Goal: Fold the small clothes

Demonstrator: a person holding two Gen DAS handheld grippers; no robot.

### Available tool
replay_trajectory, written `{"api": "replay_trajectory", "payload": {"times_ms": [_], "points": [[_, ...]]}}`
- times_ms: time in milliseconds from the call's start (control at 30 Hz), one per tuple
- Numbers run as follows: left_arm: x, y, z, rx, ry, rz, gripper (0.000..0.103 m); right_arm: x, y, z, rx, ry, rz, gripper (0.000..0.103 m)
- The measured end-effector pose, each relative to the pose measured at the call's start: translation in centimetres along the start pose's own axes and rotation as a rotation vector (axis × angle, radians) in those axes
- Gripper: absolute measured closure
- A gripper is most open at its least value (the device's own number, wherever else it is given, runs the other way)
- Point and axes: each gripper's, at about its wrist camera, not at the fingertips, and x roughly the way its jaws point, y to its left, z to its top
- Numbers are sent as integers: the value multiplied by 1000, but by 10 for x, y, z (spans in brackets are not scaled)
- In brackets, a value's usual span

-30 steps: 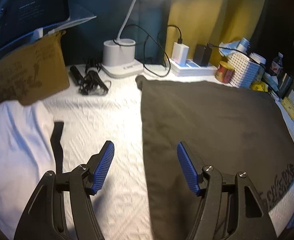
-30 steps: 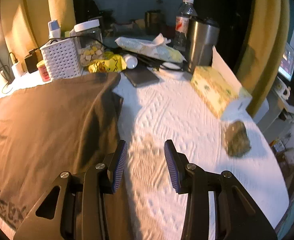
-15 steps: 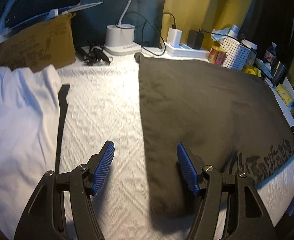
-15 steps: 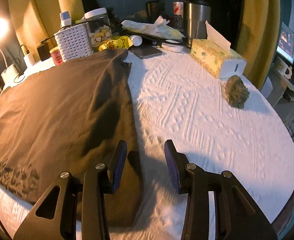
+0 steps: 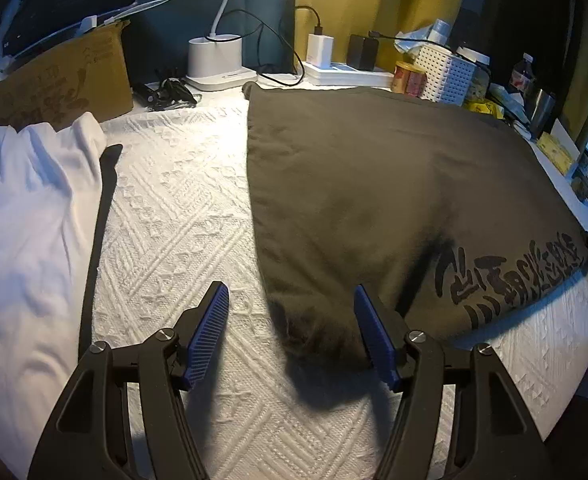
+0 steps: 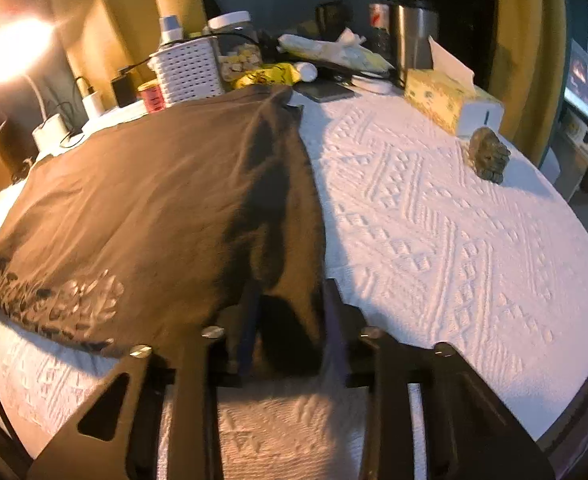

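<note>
Dark printed shirt [image 5: 373,184] lies flat; right fingers [image 6: 250,336] closing around its corner, left fingers [image 5: 210,332] released.

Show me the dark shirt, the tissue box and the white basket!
dark shirt [image 5: 373,184], left wrist view, on its flat middle.
tissue box [image 6: 445,98], right wrist view, on its yellow side.
white basket [image 6: 188,74], right wrist view, on its front wall.

Yellow curtains [image 6: 106,20], lit desk lamp [image 5: 214,56]

The shirt [image 5: 373,184] is matt brown cloth with a darker print. The worktop [image 5: 174,216] wears a white embossed cover, rough with raised diamonds. The box [image 5: 62,80] is dull cardboard; the tumbler [image 6: 413,36] is shiny metal; the basket [image 6: 190,72] is white plastic.
</note>
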Motion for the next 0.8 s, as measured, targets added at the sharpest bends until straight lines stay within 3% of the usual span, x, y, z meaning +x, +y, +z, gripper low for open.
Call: {"api": "replay_trajectory", "payload": {"times_ms": [67,100,567,667,733,800], "points": [[1,-1,0,7,2,3,38,-1,2,-1,-15,-10,12,96],[1,-2,0,8,3,4,38,-1,2,-1,-12,-10,20,97],[-2,-7,-6,16,6,-8,39,-23,-8,-6,-11,-77,-36,100],[-4,-9,-7,28,6,-18,51,-20,-8,-14,-2,-68,-38,100],[-5,-11,-8,50,8,-38,67,-20,-10,-17,6,-69,-35,100],[-6,-15,-9,62,11,-68,91,-21,-10,-18,6,-72,-37,100]]}}
